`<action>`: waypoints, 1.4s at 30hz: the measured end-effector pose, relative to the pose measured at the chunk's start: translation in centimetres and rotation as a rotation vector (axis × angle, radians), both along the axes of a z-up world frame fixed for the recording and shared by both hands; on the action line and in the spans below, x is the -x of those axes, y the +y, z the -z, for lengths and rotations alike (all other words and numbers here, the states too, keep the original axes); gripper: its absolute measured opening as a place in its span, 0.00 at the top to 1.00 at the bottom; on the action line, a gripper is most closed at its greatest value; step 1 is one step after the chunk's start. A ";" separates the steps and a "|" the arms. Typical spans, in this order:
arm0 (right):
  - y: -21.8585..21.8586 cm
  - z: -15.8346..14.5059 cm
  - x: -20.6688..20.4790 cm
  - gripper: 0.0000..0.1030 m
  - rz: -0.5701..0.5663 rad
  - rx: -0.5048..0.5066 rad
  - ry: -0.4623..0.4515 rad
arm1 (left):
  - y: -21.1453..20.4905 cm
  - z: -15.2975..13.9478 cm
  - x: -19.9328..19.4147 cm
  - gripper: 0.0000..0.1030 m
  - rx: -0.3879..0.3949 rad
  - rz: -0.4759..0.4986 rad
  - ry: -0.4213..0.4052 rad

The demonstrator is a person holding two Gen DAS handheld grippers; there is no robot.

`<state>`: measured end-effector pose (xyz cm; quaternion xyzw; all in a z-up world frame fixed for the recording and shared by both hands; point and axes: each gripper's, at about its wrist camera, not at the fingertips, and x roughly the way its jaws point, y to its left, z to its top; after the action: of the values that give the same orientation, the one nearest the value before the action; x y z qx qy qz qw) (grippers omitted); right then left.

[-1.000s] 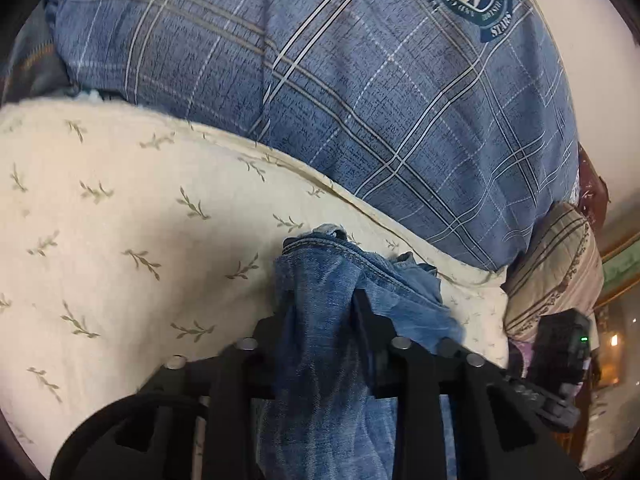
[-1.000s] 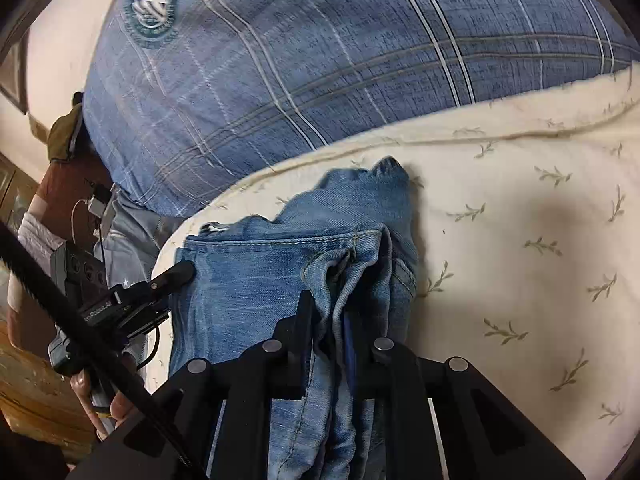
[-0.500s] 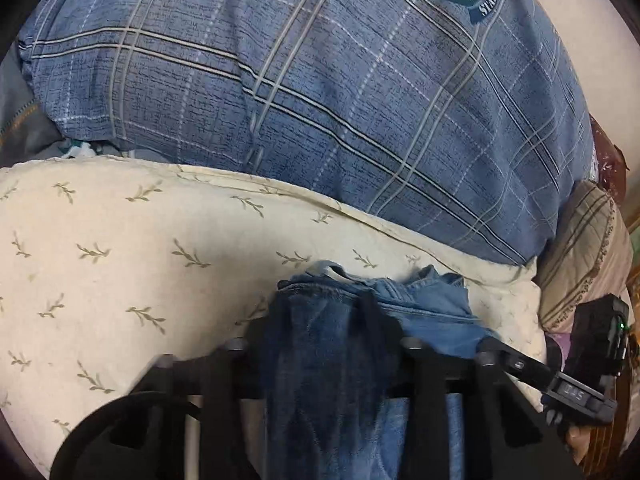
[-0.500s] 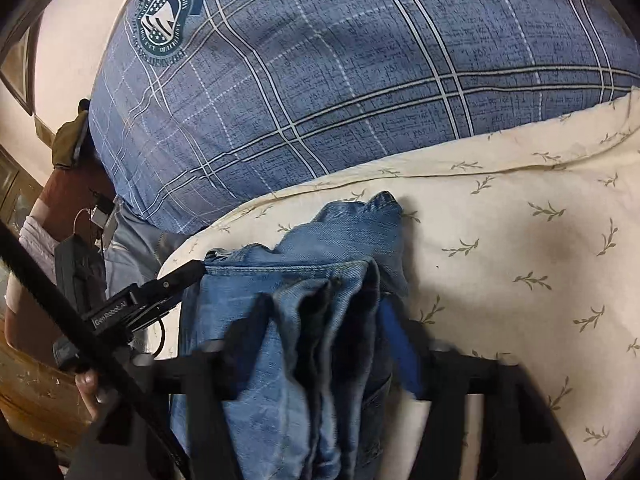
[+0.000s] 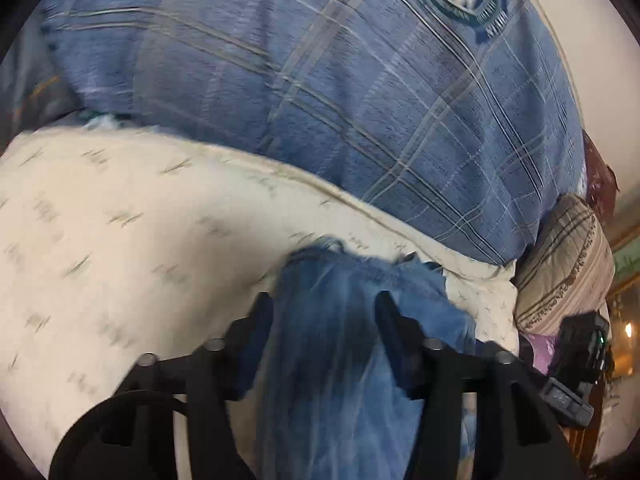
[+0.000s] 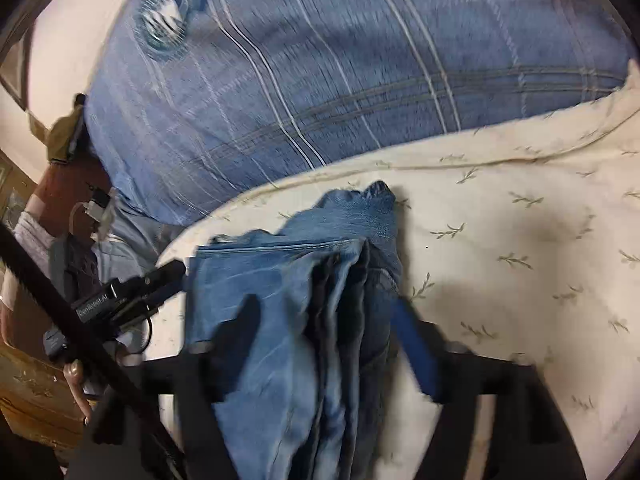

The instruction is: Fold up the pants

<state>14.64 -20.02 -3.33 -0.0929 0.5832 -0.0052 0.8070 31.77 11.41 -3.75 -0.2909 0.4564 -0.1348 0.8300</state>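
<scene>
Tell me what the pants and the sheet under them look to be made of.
Pants: blue denim by the look, matte and faded, with pale wear streaks and a frayed edge. Sheet: thin woven fabric, likely cotton, cream and matte, printed with small leaf sprigs; its soft wrinkles suggest cloth, though the fibre cannot be told.

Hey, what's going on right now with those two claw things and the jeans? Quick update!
Left gripper and right gripper: fingers spread, jeans bunched between them. Jeans lie on cream sheet. Blue plaid pillow just beyond; nothing blocking.
</scene>
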 end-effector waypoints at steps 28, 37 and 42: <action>-1.0 0.4 4.5 0.26 0.094 -0.085 0.039 | -1.2 -0.1 5.8 0.62 -0.036 -0.017 0.010; -0.6 2.5 5.7 0.47 0.093 -0.005 0.071 | -3.2 0.7 7.2 0.88 -0.120 0.009 0.010; -0.6 2.0 5.6 0.68 0.067 0.021 0.077 | -3.1 0.0 7.3 0.92 -0.078 0.024 -0.036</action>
<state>9.03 -20.58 -5.31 -0.0820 0.6166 -0.0345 0.7822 24.51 8.36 -3.74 -0.2501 0.4499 -0.1321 0.8471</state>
